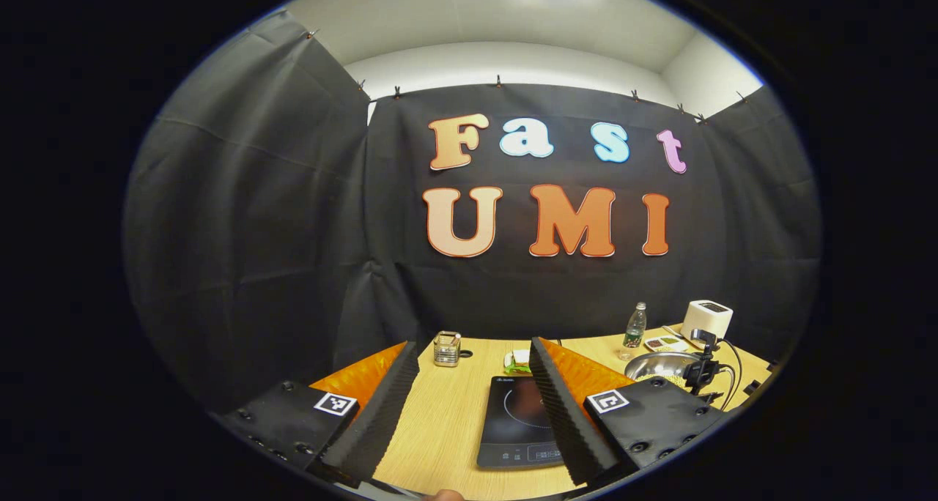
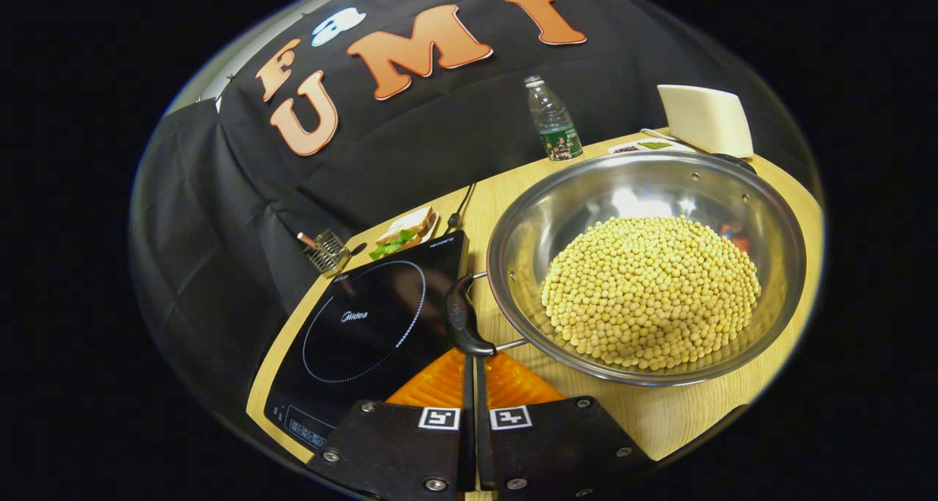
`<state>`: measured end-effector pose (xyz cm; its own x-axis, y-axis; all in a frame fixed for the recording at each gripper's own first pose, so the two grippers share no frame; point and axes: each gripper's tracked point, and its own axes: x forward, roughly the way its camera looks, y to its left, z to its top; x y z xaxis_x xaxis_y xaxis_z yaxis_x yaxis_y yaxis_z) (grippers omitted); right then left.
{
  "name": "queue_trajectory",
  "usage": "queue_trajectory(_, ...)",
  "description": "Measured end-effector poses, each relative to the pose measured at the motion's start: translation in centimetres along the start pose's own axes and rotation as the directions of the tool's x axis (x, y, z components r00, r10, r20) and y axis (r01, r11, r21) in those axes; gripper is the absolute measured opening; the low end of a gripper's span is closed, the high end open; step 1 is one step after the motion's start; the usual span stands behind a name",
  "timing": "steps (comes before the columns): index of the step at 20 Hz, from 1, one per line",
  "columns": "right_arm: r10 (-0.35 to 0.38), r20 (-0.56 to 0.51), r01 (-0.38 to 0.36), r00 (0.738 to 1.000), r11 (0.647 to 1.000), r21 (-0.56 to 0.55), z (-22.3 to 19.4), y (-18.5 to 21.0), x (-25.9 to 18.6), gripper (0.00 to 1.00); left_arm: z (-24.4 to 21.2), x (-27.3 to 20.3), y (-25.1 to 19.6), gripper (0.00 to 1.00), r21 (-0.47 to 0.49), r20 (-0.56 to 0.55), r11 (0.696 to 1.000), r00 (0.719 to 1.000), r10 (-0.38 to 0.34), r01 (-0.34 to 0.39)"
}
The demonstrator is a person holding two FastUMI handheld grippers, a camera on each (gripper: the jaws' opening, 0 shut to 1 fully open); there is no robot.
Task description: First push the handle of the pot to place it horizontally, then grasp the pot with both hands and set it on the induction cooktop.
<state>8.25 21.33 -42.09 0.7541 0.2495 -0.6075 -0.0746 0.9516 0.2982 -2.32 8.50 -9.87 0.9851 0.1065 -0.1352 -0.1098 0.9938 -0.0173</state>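
Your right claw (image 2: 471, 365) has its fingers pressed together, tips just at the black handle (image 2: 463, 318) of the pot (image 2: 645, 266), hiding the handle's near end. The pot, heaped with beans (image 2: 651, 290), sits on the tabletop (image 2: 659, 413) right of the cooktop (image 2: 366, 332). Your left claw (image 1: 473, 384) gapes wide, its right finger (image 1: 564, 406) covering part of the cooktop. Bottle (image 2: 553, 120) and white box (image 2: 705, 119) stand behind

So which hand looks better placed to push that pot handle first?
The right. The right gripper, fingers closed together, sits right at the pot's handle. The left gripper hangs open above the cooktop, away from the pot.
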Motion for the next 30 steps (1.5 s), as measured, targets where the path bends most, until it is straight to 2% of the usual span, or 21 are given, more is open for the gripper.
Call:
queue_trajectory(7,-0.004,0.002,0.004,1.0,1.0,0.008,1.1,-0.4,1.5,0.01,-0.5,1.5,-2.1,0.99,0.004,0.02,1.0,1.0,-0.014,0.014)
queue_trajectory(9,-0.001,0.003,0.001,1.0,1.0,-0.002,1.4,-0.3,2.0,0.01,-0.4,2.3,-3.0,0.96,0.0,0.027,1.0,0.999,-0.019,0.019)
queue_trajectory(11,0.001,-0.004,-0.001,1.0,1.0,-0.013,1.3,-0.3,1.9,0.01,-0.5,3.0,-4.3,0.99,-0.009,0.029,0.999,0.999,-0.03,0.03)
queue_trajectory(13,0.012,0.004,-0.012,1.0,0.999,-0.038,1.4,-0.2,1.0,0.0,-0.6,3.9,-6.0,0.98,-0.024,0.025,0.998,0.998,-0.054,0.055)
queue_trajectory(16,0.066,0.007,-0.065,0.998,0.996,-0.059,1.6,0.1,-1.2,0.0,-1.1,5.5,-8.6,0.96,-0.054,0.017,0.994,0.996,-0.091,0.092)
queue_trajectory(19,0.11,0.072,-0.103,0.991,0.99,-0.091,4.1,-0.4,-4.1,0.0,-2.0,7.3,-11.7,0.98,-0.091,-0.001,0.988,0.992,-0.129,0.128)
queue_trajectory(24,0.103,0.204,-0.075,0.974,0.987,-0.139,10.6,-5.1,-8.1,0.0,-3.5,10.6,-17.0,0.99,-0.094,-0.035,0.983,0.986,-0.163,0.159)
queue_trajectory(28,0.013,0.271,0.024,0.962,0.991,-0.134,14.8,-11.6,-9.8,0.0,-6.3,12.8,-22.0,0.96,-0.129,-0.106,0.971,0.97,-0.217,0.203)
queue_trajectory(30,-0.03,0.3,0.066,0.953,0.991,-0.113,16.7,-14.5,-10.7,0.0,-8.0,13.8,-24.3,0.99,-0.12,-0.133,0.969,0.963,-0.233,0.218)
